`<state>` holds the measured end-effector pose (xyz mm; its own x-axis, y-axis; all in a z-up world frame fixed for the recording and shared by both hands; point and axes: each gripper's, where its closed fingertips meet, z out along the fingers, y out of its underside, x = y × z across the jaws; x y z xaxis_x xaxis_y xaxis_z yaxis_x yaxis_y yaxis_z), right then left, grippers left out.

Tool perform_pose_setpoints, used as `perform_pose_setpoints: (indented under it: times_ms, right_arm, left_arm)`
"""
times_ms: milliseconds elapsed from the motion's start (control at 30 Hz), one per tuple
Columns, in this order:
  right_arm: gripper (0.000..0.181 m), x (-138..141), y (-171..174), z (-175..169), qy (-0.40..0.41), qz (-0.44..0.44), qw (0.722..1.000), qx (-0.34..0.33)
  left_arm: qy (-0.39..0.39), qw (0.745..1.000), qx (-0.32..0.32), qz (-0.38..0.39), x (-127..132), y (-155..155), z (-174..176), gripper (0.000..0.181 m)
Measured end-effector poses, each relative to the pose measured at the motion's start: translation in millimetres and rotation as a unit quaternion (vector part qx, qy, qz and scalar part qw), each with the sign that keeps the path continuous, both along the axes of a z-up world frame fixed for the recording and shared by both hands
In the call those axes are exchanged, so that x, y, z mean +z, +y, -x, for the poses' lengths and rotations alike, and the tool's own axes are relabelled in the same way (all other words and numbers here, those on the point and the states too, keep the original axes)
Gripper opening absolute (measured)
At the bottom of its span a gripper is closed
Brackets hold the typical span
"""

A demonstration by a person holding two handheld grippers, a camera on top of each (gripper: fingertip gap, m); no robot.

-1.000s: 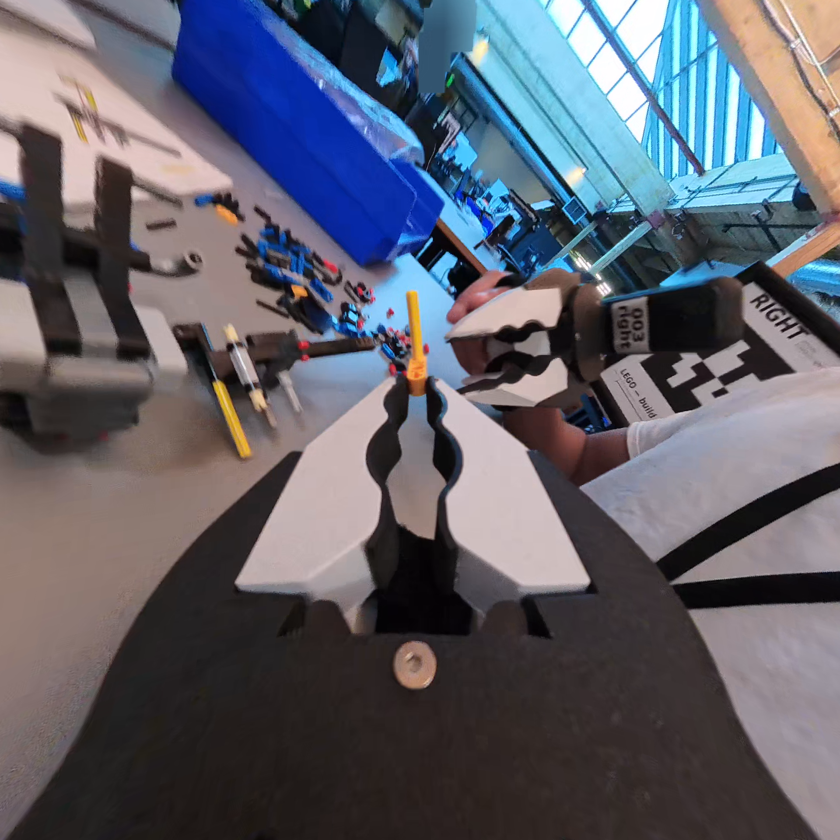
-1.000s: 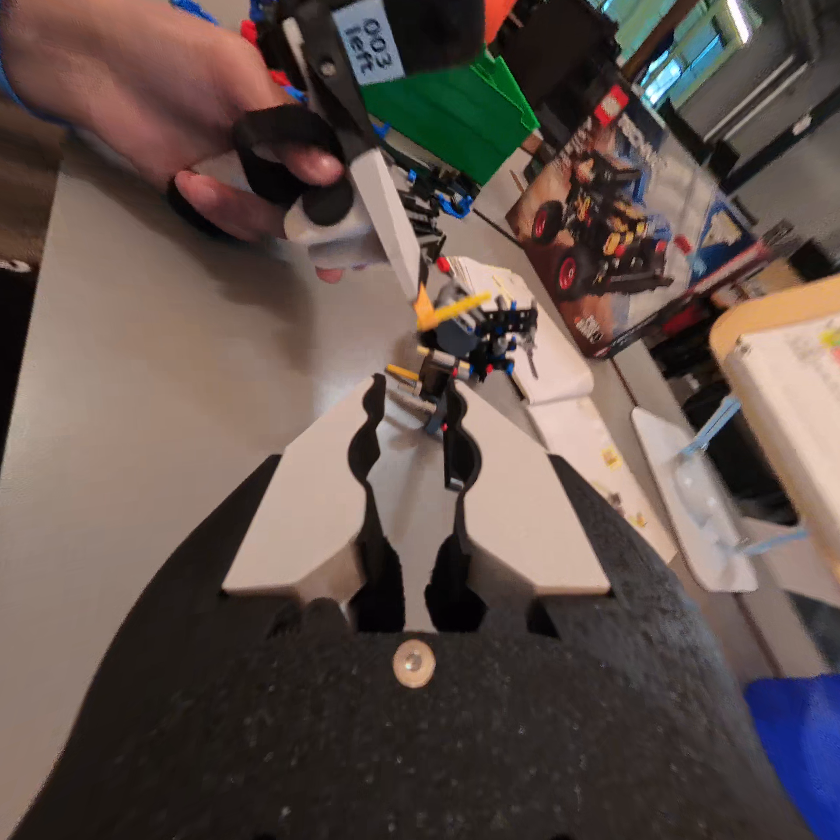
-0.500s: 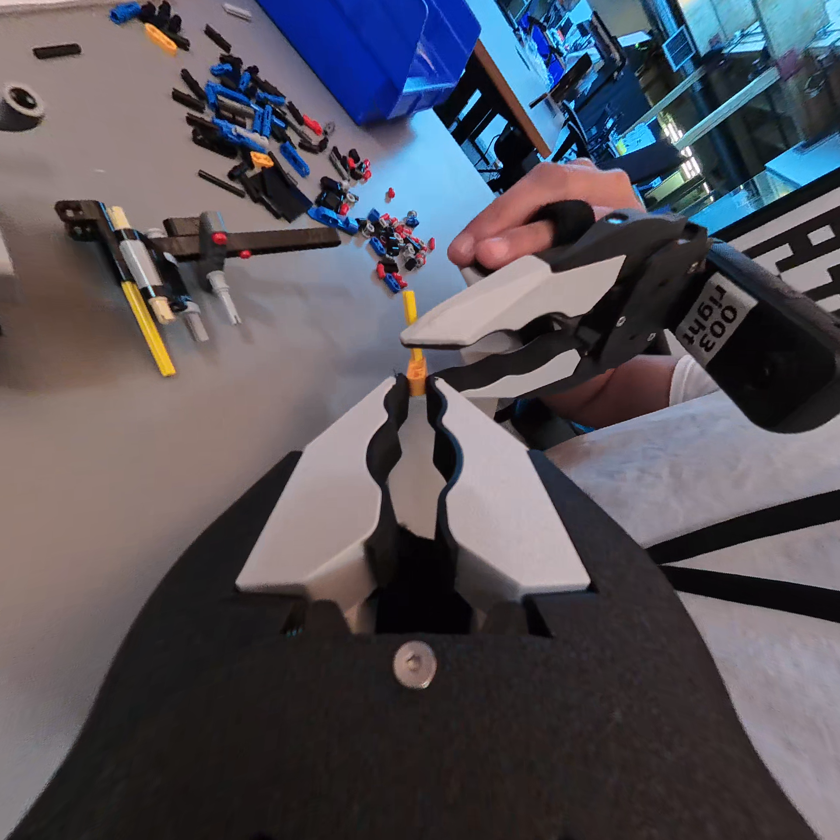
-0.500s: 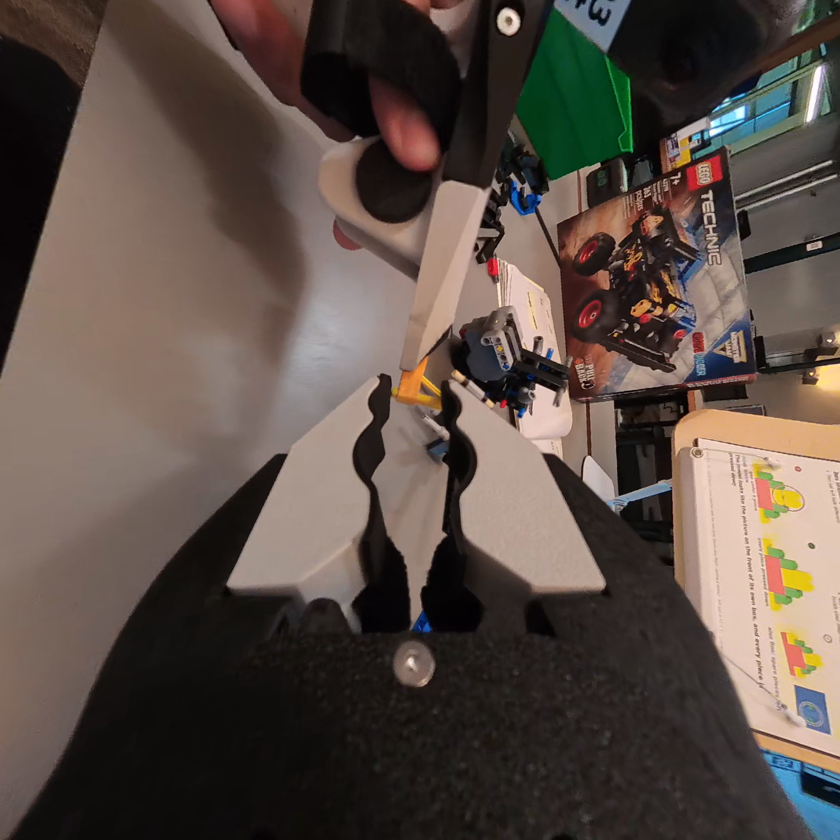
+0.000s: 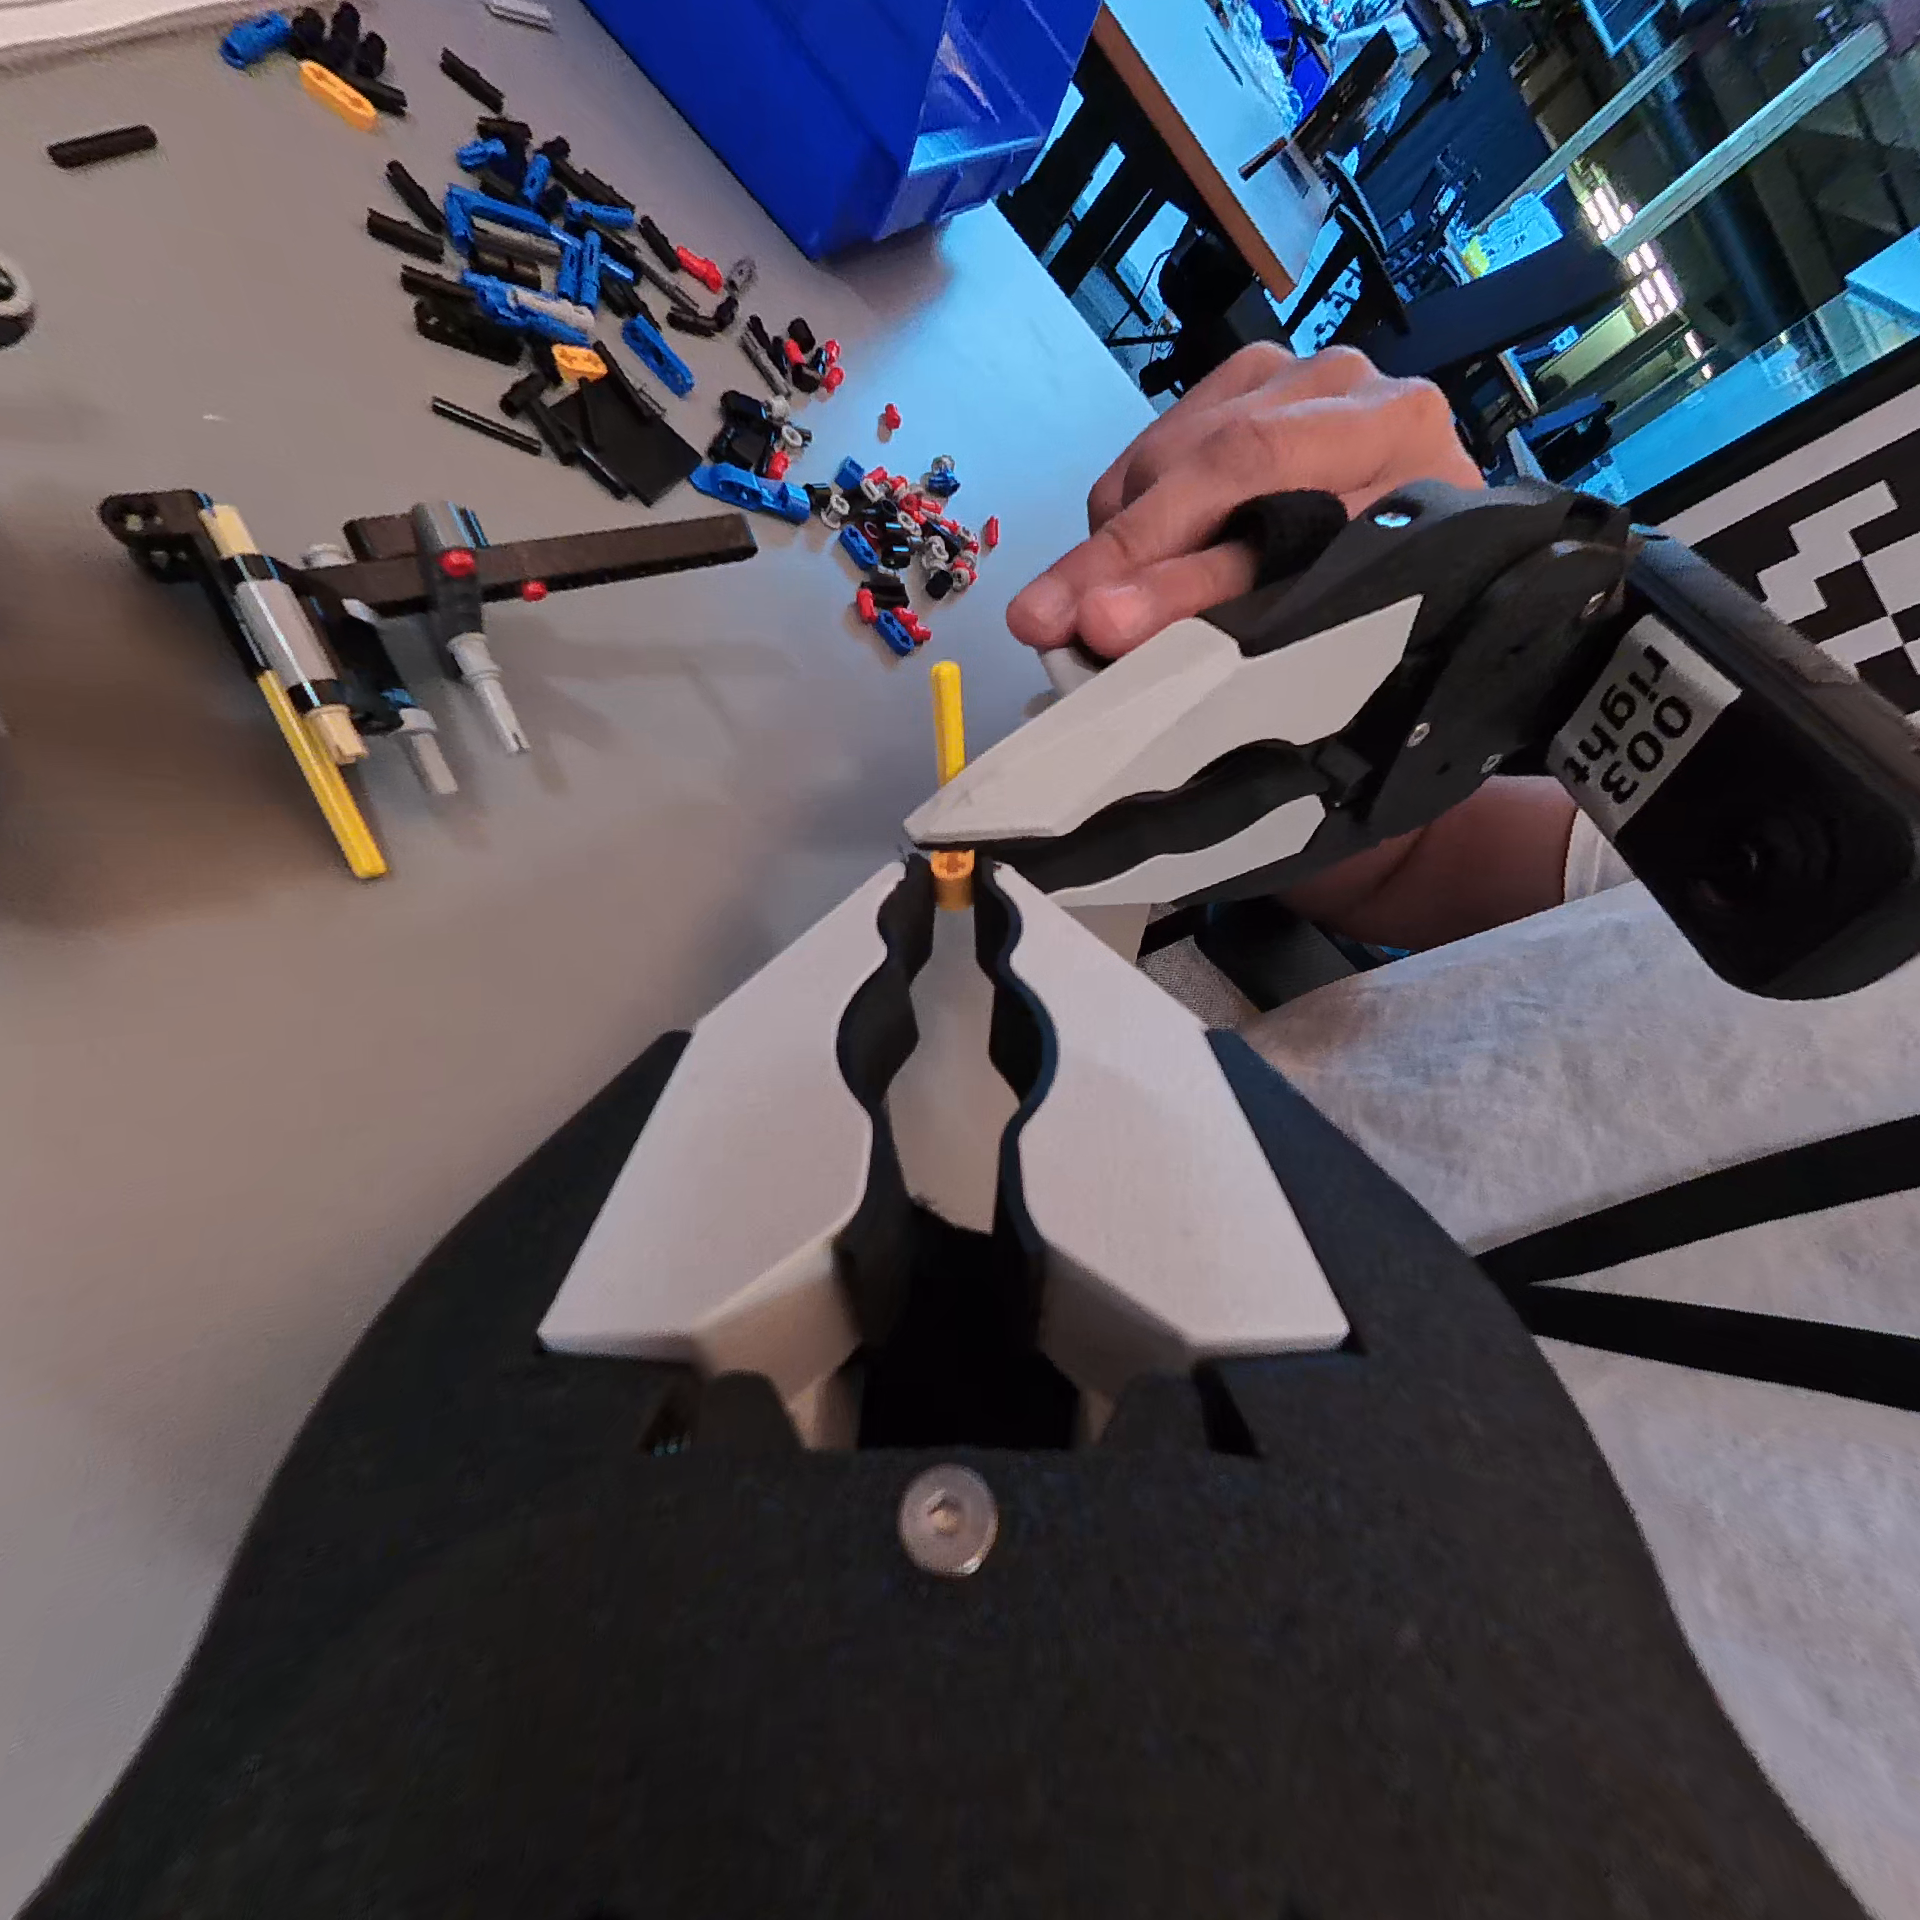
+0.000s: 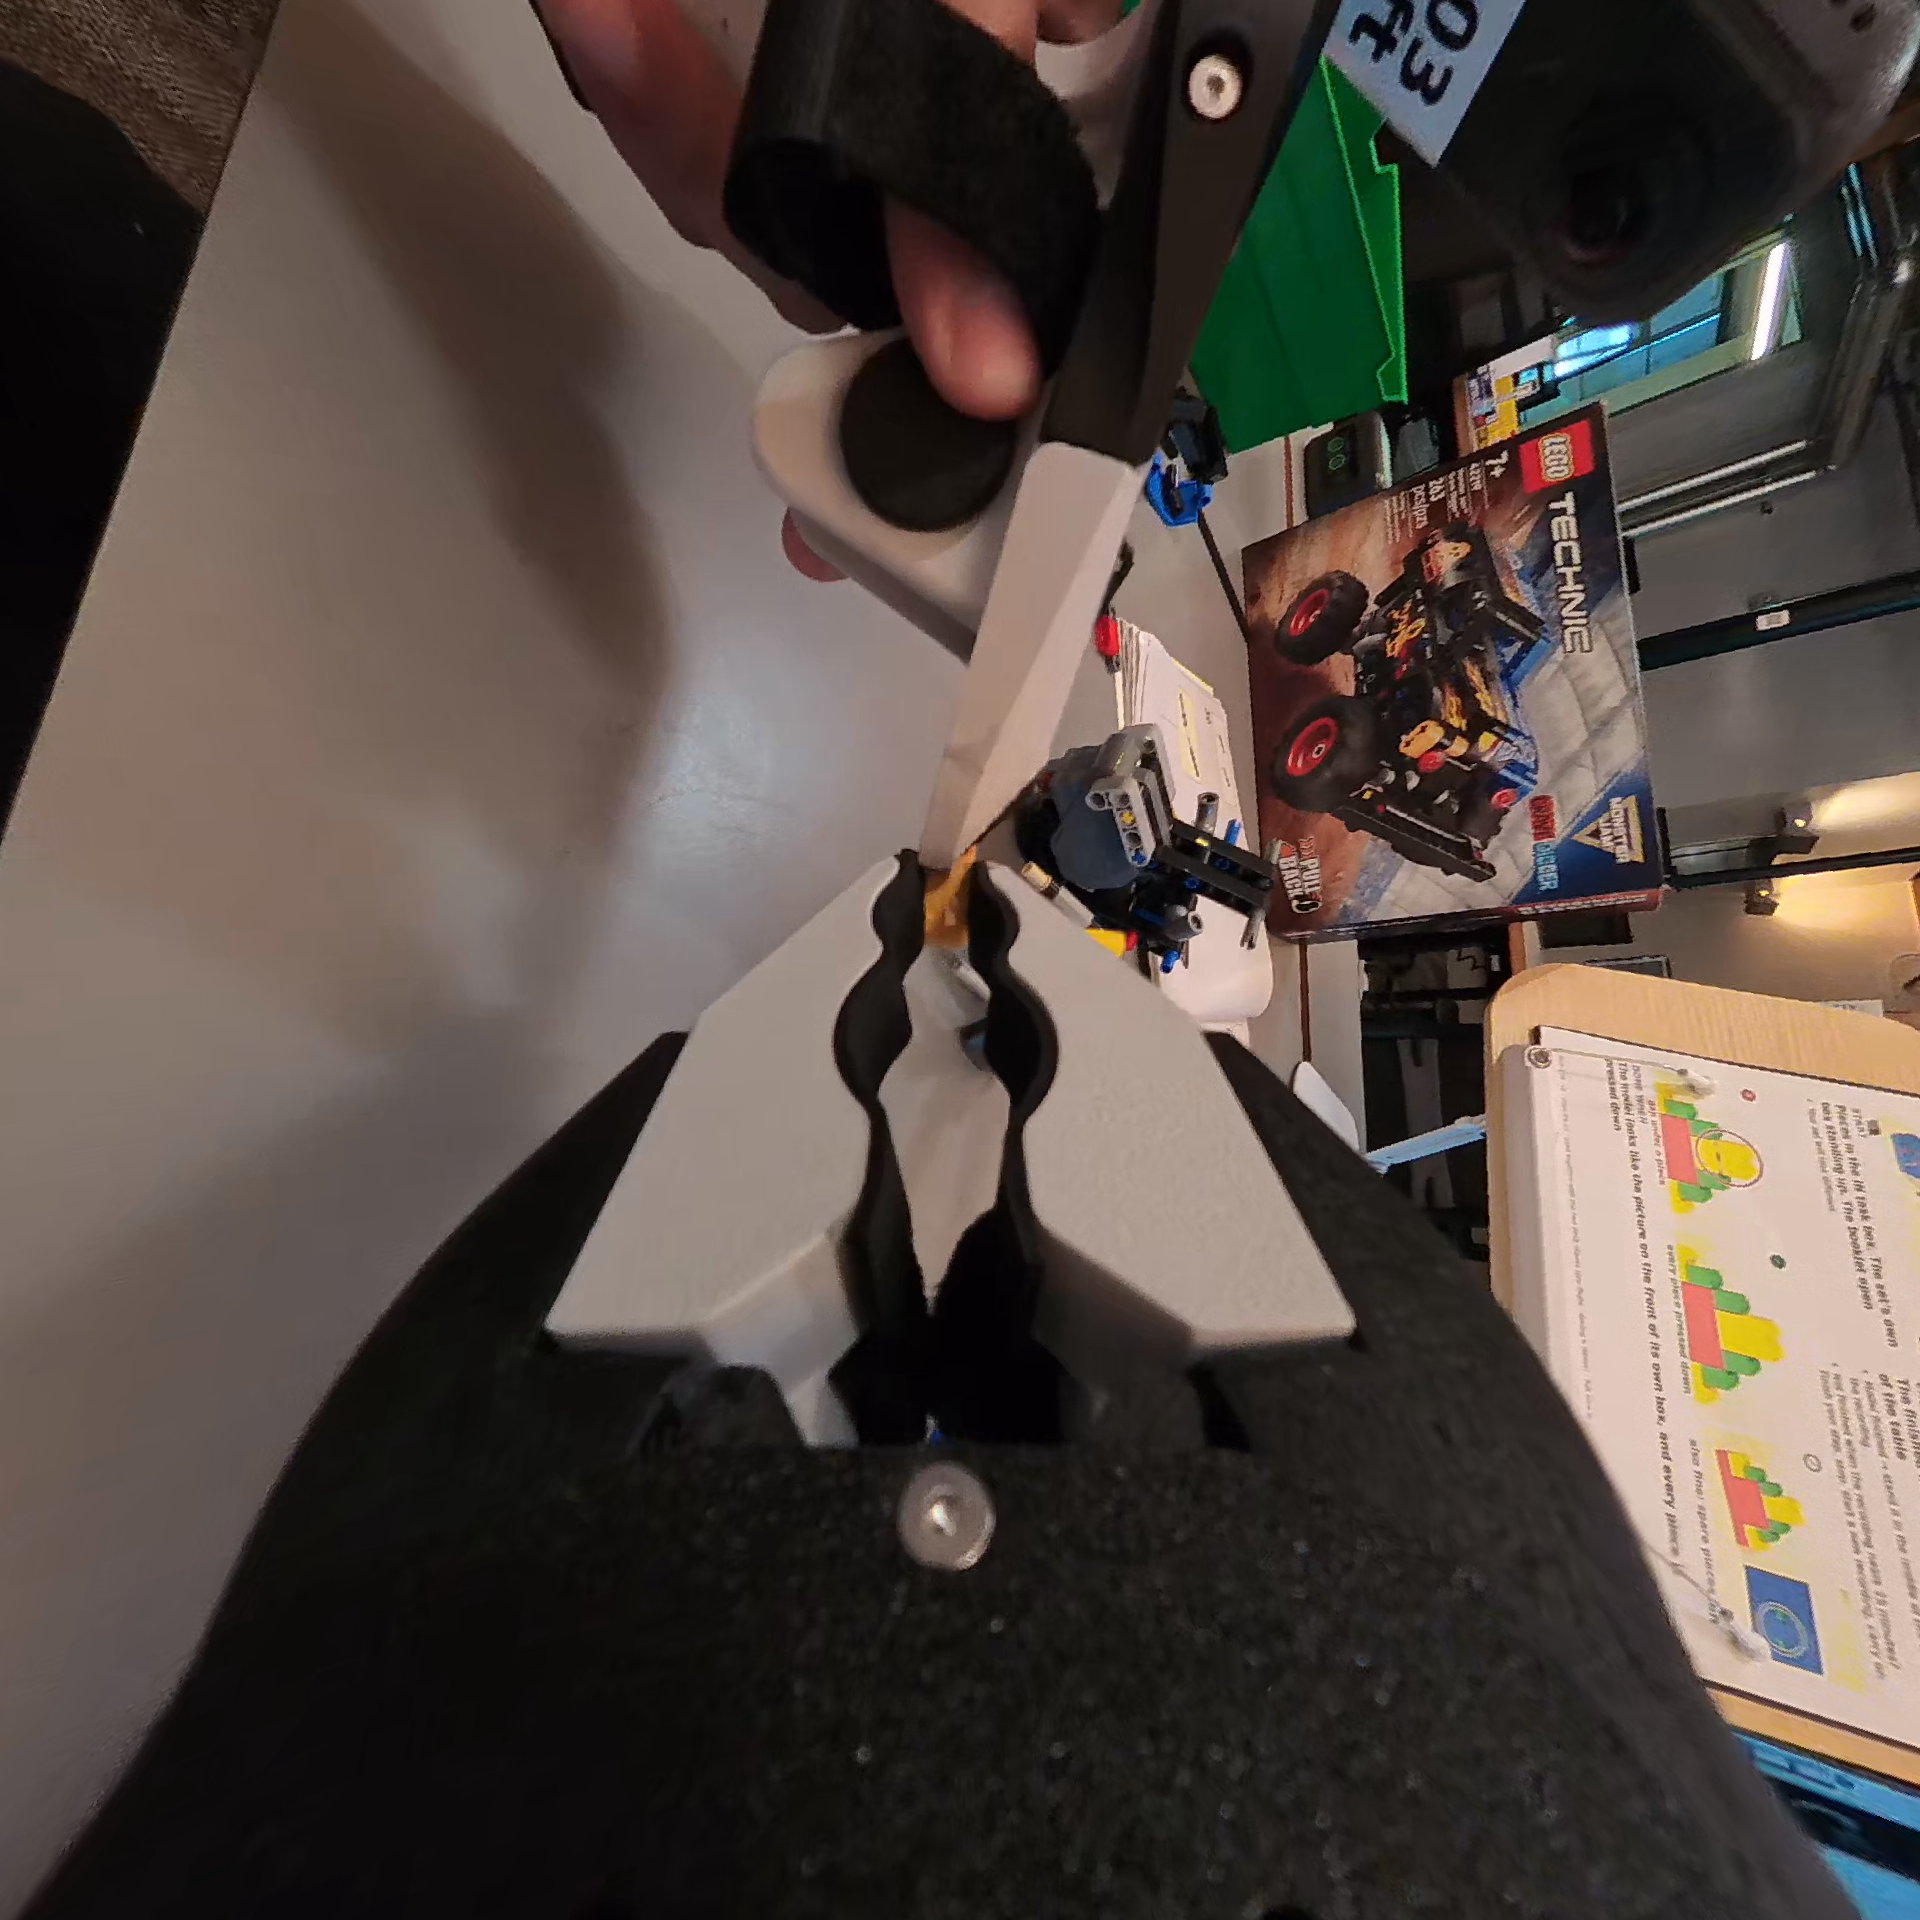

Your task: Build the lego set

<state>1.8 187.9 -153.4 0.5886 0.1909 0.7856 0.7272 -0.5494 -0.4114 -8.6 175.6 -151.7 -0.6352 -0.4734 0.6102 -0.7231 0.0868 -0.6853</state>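
My left gripper [image 5: 948,883] is shut on a small orange connector [image 5: 951,868] with a yellow axle [image 5: 945,717] sticking out past its tips, held above the grey table [image 5: 260,1039]. My right gripper [image 5: 925,831] reaches in from the right, and its tips meet the connector. In the right wrist view, my right gripper [image 6: 943,883] has its jaws closed on the orange connector [image 6: 948,909]. The left gripper [image 6: 961,821] comes down from above onto the same piece. A hand [image 5: 1226,488] holds the right gripper.
A long black and yellow subassembly [image 5: 416,582] lies on the table's left. Loose blue and black pieces [image 5: 540,249] and small pins [image 5: 904,530] lie beyond. A blue bin [image 5: 831,94] stands behind. A part-built model [image 6: 1132,831], the set box [image 6: 1455,675] and a picture sheet [image 6: 1714,1299] are on the right. My left and right fingertips are right by each other.
The right gripper has come in from the right and closed its jaws onto the orange connector held by the left gripper. The two grippers are now tip to tip.
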Motion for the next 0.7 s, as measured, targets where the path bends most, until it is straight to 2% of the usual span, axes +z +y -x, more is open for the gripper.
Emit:
perform_pose_setpoints:
  times_ms: [33, 167, 233, 333, 467, 700]
  right_arm:
    - [0.007, 0.0, -0.2, 0.6, 0.000, -0.002, 1.000, 0.003]
    - [0.007, -8.9, -0.2, 3.5, 0.049, 0.009, 0.999, 0.001]
    - [0.009, -11.2, 0.1, 3.9, 0.032, 0.013, 0.999, 0.006]
    - [0.025, -20.5, 0.9, 6.3, 0.026, 0.038, 0.999, 0.008]
    - [0.013, -17.5, 2.9, 4.2, 0.011, 0.034, 0.999, 0.012]
    - [0.013, -16.0, 7.2, 3.3, -0.041, 0.034, 0.998, 0.022]
  left_arm:
    - [0.001, 1.000, -0.002, 0.000, -0.1, -0.4, 0.4, 0.006]
    - [0.008, 1.000, -0.011, -0.016, -7.6, -0.7, 1.7, 0.006]
    - [0.015, 1.000, -0.015, -0.016, -9.8, 0.2, 1.2, 0.006]
    - [0.012, 0.999, -0.014, -0.037, -13.4, 4.8, -0.7, 0.006]
    - [0.014, 0.999, -0.016, -0.039, -14.7, 5.1, 1.8, 0.006]
    - [0.015, 0.999, -0.013, -0.038, -14.1, 9.3, 2.1, 0.006]
